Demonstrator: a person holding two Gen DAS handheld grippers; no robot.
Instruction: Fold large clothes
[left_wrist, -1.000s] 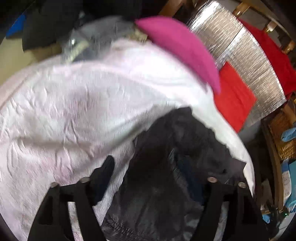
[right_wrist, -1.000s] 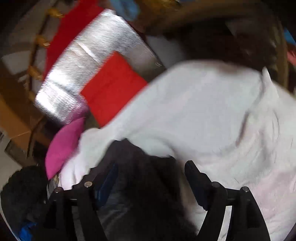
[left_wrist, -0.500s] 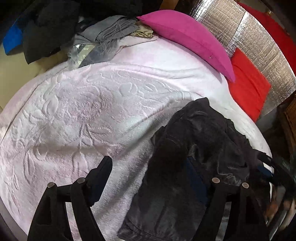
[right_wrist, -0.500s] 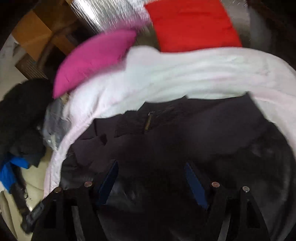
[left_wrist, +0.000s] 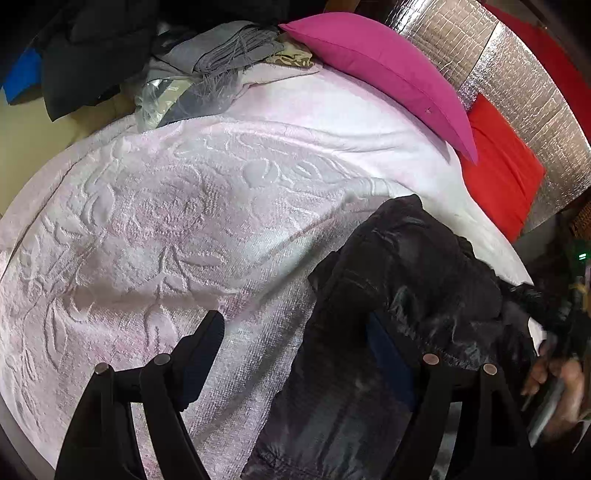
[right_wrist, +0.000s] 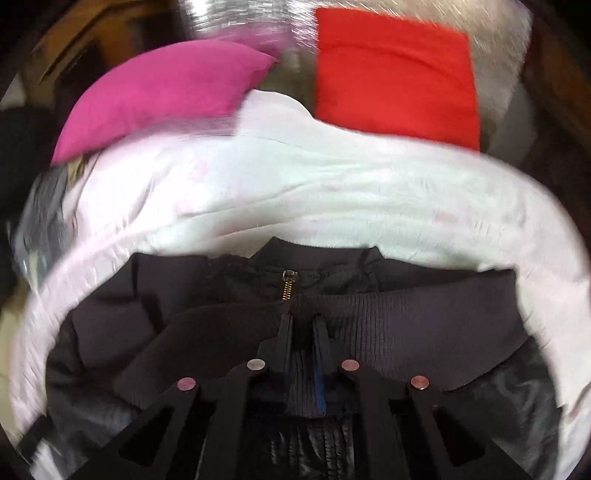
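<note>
Black jacket lies crumpled on the bed, toward its right side in the left wrist view, on a pale pink embossed bedspread. Left hand-held gripper: jaws spread wide; one finger over bare bedspread, the other over the jacket's shiny fabric; nothing between them. Right hand-held gripper: jaws nearly together, clamped on the jacket's ribbed knit band right where it meets the zipper. Brass zipper sits just beyond the fingertips, running up to the collar. Right wrist view is motion-blurred at the edges; centre is sharp enough to read the pinch. Person's hand shows at the right edge of the left wrist view, blurred. Magenta pillow rests at the head of the bed, with a red cushion beside it against a silver foil panel. Grey fringed cloth and dark garments are piled at the far left corner, well apart from the jacket.
</note>
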